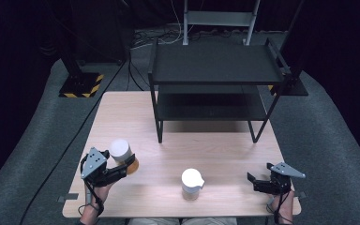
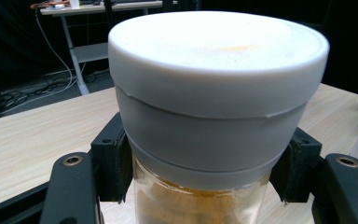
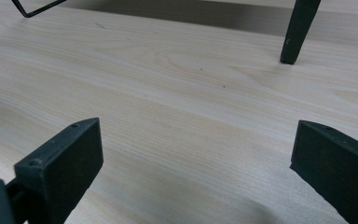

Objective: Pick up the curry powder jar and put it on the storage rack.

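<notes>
Nearest to me were the person's two hands at the bottom edge of the table (image 1: pixel 122 112). My left gripper (image 1: pixel 122 168) was closed on a jar (image 1: pixel 123 157). Its two black pads (image 2: pixel 114 161) pressed on the glass just under the jar's wide white lid (image 2: pixel 216 60). There was orange stuff inside the glass. The jar leaned over a bit in the grip, with the lid tipped away from the hand. It was at the left side of the table, near the front. I could not tell if its bottom touched the wood.

My right gripper (image 1: pixel 258 180) was at the right side of the table, also near the front. Its jaws stood wide open and there was nothing between them. I saw just bare wood under them.

Between the two grippers, a little past them, a second jar (image 1: pixel 191 184) stood upright on the table. It had a white lid too, with a small spout shape on it. It was well apart from both grippers.

Farther back stood a black rack (image 1: pixel 215 65) with two shelves. Its front legs were on the table. One leg (image 3: pixel 298 32) showed up ahead of my right gripper.
</notes>
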